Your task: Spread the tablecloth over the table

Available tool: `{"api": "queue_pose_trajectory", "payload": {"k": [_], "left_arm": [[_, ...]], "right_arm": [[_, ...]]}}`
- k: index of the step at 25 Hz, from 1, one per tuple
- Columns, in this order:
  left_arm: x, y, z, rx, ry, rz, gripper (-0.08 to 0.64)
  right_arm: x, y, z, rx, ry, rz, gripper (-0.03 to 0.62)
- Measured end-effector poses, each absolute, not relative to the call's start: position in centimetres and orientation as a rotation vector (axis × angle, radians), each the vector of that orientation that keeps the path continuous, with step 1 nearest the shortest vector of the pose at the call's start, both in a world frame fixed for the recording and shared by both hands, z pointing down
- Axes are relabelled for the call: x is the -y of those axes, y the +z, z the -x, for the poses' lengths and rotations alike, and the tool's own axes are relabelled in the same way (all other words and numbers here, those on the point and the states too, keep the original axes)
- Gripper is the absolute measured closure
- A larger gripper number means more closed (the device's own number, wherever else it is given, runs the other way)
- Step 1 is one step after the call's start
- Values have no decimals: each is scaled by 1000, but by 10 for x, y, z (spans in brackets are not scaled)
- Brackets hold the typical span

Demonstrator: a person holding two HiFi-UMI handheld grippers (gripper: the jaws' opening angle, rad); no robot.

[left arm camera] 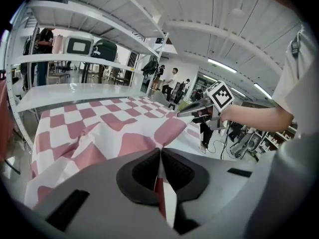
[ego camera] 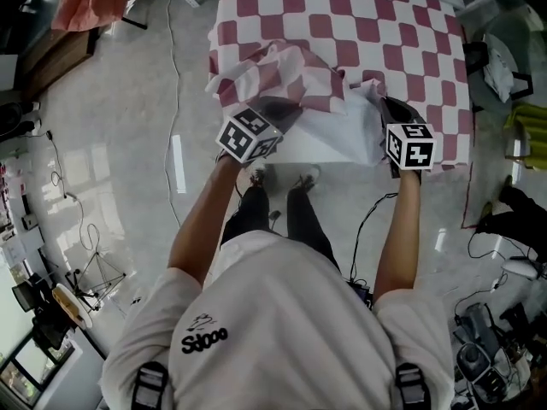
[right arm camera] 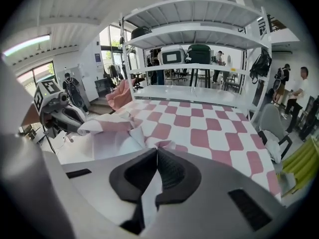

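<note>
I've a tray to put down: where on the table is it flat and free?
Free: the far, flat stretch of tablecloth, up to the shelf. Crowded: the near edge, where the left gripper and right gripper pinch raised folds.

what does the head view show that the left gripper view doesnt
Only the head view: the person's dark-trousered legs and pale shoes on the floor, and the black-and-white marker cube on the left tool.
Only the left gripper view: the left hand-held gripper seen close, its jaws shut on a fold of cloth, plus the white metal shelving and the people standing far back.
Both: the red-and-white checked fabric tablecloth, partly spread, and the right hand-held gripper holding its near edge.
</note>
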State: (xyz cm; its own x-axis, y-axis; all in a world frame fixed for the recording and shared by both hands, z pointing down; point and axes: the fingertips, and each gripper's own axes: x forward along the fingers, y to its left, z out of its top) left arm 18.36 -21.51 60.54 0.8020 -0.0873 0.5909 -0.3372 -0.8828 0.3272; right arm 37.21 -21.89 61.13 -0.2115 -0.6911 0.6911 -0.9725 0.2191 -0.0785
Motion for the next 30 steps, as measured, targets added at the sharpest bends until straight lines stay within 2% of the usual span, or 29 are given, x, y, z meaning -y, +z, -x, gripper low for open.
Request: {"api": "queue_pose_trajectory", "payload": {"k": [18, 30], "left_arm": [[230, 531, -125, -1, 501, -2512, 525], [180, 505, -86, 63, 448, -2539, 525]], "right_arm": [[140, 514, -279, 1826, 659, -1828, 569], [69, 489, -236, 1916, 620, -1836, 569]]}}
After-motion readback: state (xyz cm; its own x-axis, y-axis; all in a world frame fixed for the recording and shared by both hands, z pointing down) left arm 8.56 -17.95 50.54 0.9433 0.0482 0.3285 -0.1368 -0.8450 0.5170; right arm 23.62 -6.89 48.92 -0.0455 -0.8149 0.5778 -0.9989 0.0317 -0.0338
